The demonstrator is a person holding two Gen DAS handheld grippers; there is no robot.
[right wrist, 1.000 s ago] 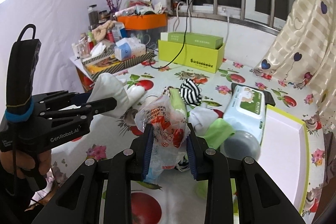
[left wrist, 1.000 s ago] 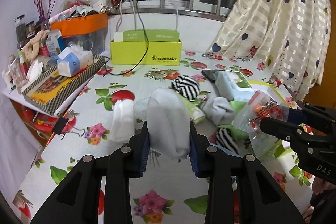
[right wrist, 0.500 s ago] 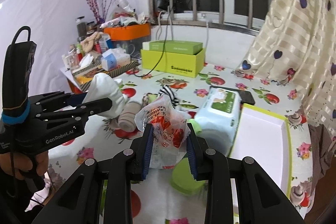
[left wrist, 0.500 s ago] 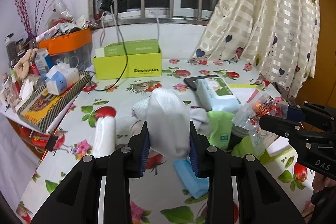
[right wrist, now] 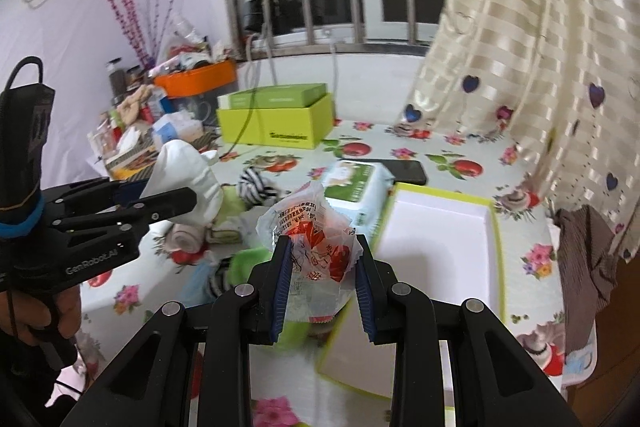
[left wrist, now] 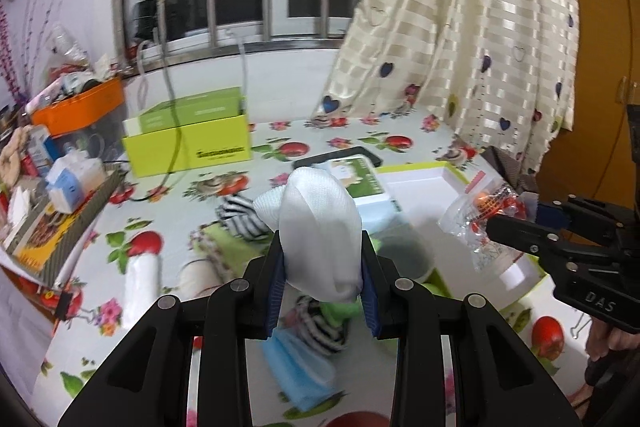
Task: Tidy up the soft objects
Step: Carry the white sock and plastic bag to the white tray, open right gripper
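Left wrist view: the left claw (left wrist: 322,287) is clenching a white sock (left wrist: 320,231) at its lower end, so the bulk of the cloth is standing up above the pads. The sock is looking light and limp; a pinch low on the fabric is likely enough to carry it, though the free end may flop on release. Beneath it, striped socks (left wrist: 240,219), a green cloth (left wrist: 340,311) and a blue face mask (left wrist: 300,375) are lying in a loose heap on the flowered tabletop (left wrist: 160,307). To the right, the right claw (left wrist: 496,223) is holding a crinkly snack packet (left wrist: 480,223) over the near end of the white tray (left wrist: 420,183), whose floor is showing bare.

Right wrist view: the right claw (right wrist: 320,283) is gripping the clear red-printed packet (right wrist: 316,247) across its middle. The film is probably slippery and easily crushed, so a gentle hold on the body is the safer one. The tray (right wrist: 440,235), with its lime-green rim, is lying just right of the packet with plenty of open room. A wet-wipes pack (right wrist: 356,187) is touching the tray's left edge and a dark phone (right wrist: 404,171) is lying behind it. The curtain (right wrist: 540,67) is hanging close along the tabletop's far right edge, leaving less clearance there. At left, the left claw (right wrist: 176,197) is carrying the sock (right wrist: 184,171) above the heap.
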